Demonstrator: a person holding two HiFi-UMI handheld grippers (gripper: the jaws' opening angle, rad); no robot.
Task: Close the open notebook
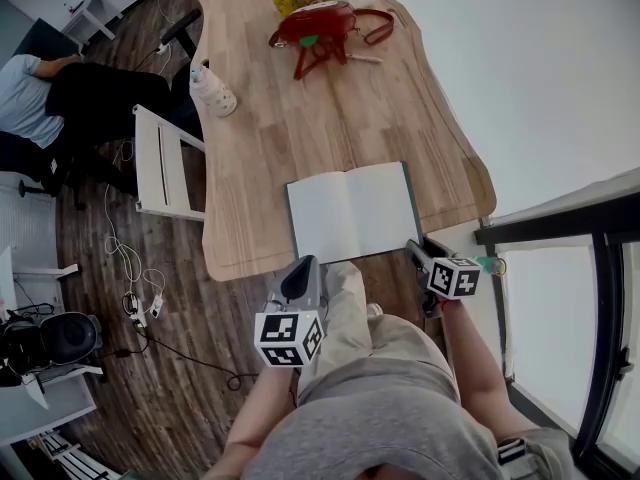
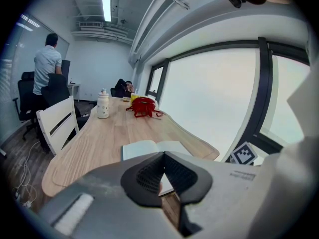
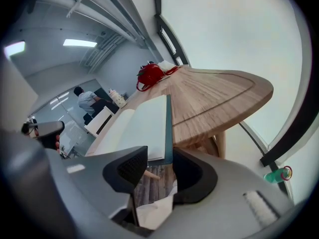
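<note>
The right gripper has its jaws well apart and grips nothing. In its own view the near right corner of the open notebook shows in the gap at the jaw tips, with the dark green cover edge running away from there, and the pads do not press on it. The left gripper has its jaw tips brought together with nothing between them; the notebook lies just beyond them.

The notebook lies flat with blank pages up, at the near edge of the wooden table. In the head view the left gripper is below its near left corner and the right gripper is at its near right corner.

Only the head view shows the white chair beside the table and a seated person. The left gripper view shows a standing person. The red bag and the white bottle stand well away from the notebook, toward the far end.
</note>
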